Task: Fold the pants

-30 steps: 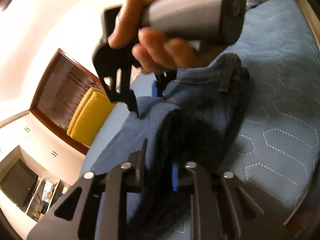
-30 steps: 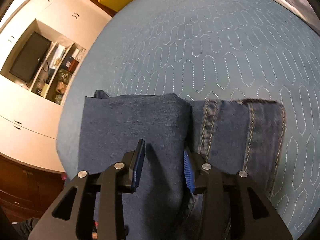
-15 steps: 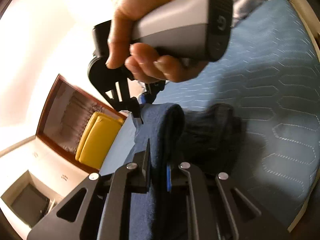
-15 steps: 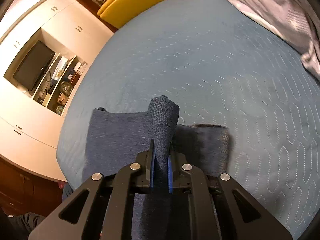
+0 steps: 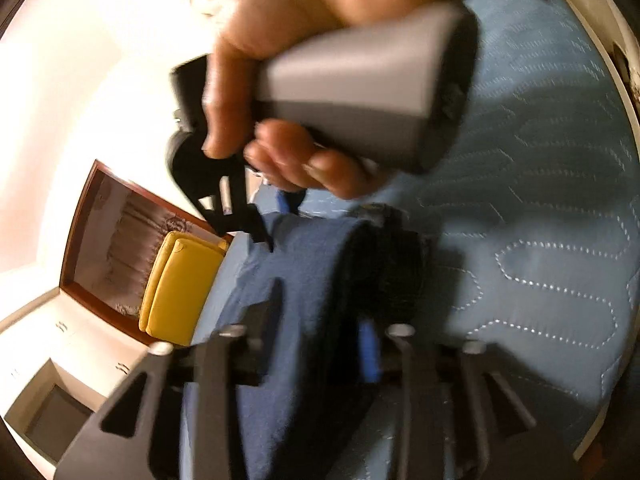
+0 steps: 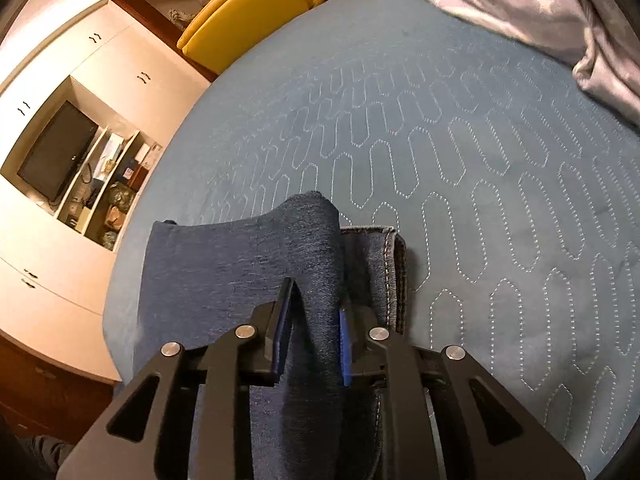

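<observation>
Dark blue denim pants lie folded on the quilted blue bed, their near end cut off. Both tools' jaws have just been opening: the left tool loosely straddles a blurred fold, the right tool a raised ridge.

Both grippers share one build: black angular linkage arms with triangular cut-outs, round silver screw heads at the pivots, and blue pads inside the fingers. At the top of the blurred left-wrist view, the right gripper shows a smooth grey handle, seemingly black-capped.
</observation>
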Available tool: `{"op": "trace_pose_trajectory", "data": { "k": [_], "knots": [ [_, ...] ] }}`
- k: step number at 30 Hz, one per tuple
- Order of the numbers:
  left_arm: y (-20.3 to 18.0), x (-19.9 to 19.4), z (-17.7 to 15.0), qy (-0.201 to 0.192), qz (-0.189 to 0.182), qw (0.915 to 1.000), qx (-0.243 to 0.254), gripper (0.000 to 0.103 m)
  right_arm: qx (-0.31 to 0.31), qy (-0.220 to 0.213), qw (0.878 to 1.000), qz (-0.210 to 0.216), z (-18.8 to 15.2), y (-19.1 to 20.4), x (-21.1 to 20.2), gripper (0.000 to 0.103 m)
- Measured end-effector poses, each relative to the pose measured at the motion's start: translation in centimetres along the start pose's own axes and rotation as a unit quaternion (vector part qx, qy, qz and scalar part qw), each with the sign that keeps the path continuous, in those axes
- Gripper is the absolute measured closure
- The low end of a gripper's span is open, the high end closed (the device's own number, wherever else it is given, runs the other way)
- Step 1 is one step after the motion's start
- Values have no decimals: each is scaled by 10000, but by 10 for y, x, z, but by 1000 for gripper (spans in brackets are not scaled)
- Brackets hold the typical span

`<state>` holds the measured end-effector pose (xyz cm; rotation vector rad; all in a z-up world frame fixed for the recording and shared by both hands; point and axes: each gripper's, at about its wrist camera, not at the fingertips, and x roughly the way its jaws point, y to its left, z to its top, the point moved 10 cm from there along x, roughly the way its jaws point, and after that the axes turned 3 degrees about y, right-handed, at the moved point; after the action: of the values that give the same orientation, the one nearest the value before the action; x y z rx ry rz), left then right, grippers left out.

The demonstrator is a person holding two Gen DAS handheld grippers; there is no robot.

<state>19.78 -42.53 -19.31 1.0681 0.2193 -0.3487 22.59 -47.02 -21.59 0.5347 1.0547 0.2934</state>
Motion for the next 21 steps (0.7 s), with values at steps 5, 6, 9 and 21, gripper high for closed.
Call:
{"op": "trace_pose_trajectory", "data": {
  "k": [5, 6, 9, 21],
  "knots": [
    [41, -50, -7, -348, -446, 9959, -706, 31, 33, -1125, 9865, -1186, 24, -11, -64, 68],
    [63, -59, -17, -267, -739, 9906, -1124, 31, -30, -1346, 9807, -1415, 25, -10, -80, 67],
    [127, -52, -47, 93, -1131, 9632, -2435, 45, -143, -1811, 9611, -2080, 8, -4, -118, 55],
    [120, 150, -40, 1201, -3712, 8688, -3048, 81, 63, -945, 9555, -2795, -92, 10, -42, 55]
  ]
}}
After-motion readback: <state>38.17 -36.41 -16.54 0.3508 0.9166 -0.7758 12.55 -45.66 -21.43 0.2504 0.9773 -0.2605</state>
